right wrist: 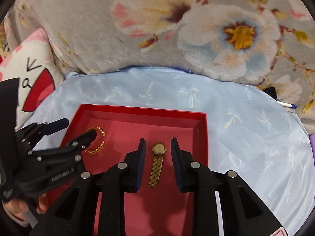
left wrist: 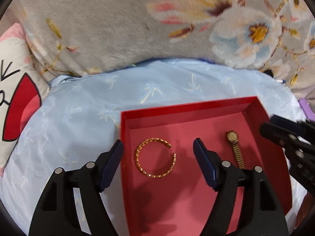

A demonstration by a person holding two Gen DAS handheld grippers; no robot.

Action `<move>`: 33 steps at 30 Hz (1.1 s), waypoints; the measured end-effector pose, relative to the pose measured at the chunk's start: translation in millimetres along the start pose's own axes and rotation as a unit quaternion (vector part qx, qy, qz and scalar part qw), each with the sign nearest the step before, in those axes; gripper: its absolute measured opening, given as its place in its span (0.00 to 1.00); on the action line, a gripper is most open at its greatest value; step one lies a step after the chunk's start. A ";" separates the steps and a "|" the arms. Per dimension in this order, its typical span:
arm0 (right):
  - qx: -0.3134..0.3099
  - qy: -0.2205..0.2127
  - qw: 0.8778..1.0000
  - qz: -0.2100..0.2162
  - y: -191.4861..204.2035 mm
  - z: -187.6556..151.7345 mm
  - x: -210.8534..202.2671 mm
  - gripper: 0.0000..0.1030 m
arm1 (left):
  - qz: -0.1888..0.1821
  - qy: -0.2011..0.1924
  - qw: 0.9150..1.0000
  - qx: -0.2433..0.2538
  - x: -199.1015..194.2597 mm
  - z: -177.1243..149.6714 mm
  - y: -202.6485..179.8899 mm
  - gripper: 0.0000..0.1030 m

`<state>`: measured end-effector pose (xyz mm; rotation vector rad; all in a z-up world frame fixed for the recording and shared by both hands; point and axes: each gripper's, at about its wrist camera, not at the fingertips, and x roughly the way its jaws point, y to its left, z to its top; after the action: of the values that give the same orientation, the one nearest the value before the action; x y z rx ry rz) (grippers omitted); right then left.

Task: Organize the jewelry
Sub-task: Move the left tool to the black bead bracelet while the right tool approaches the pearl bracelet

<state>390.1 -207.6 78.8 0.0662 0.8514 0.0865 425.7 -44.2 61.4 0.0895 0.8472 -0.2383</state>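
A gold bangle (left wrist: 155, 158), open at one side, lies flat on the pink floor of a shallow red box (left wrist: 189, 106), toward its left half, while a gold wristwatch (right wrist: 157, 162) lies face up toward the right half, its metal band running back toward the camera. The two pieces rest well apart.

The left gripper (left wrist: 158, 155) hangs over the bangle with its jaws spread wide, one blue-padded finger outside the box's left wall and the other over the floor between bangle and watch; neither pad touches the bangle. The right gripper (right wrist: 158, 150) hovers above the watch, jaws parted a little (narrower than the left), a finger on either side of the watch face and clear of it. In the right wrist view a hand (right wrist: 25, 208) shows under the left gripper's handle.

The box sits on a pale blue satin cushion (right wrist: 246, 137) printed with palm trees. Behind it rises a grey plush blanket (left wrist: 98, 29) with large flowers, and a white pillow (left wrist: 13, 90) with a red cartoon print lies at left. A pen (right wrist: 287, 104) lies at the cushion's right edge.
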 end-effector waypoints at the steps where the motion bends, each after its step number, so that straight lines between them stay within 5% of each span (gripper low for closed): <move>1: 0.002 -0.008 1.000 0.005 -1.3 -5.7 -12.0 0.25 | 0.003 -0.008 1.000 0.000 -6.7 -1.5 1.1 0.69; 14: 0.006 -0.056 0.998 0.024 -4.7 -124.7 -130.2 0.39 | -0.005 -0.038 0.999 -0.031 -109.3 -86.1 28.2 0.69; 25: 0.024 -0.038 0.998 0.054 6.5 -204.6 -138.8 0.39 | -0.010 -0.018 0.999 -0.028 -139.0 -176.3 13.9 0.71; 33: 0.005 -0.027 0.998 0.049 13.5 -227.3 -120.6 0.39 | 0.003 -0.011 0.999 -0.030 -141.7 -218.9 5.8 0.80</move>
<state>139.1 -201.2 20.9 0.1202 0.7936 0.1723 176.8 23.7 23.2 0.0320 0.8310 -0.2080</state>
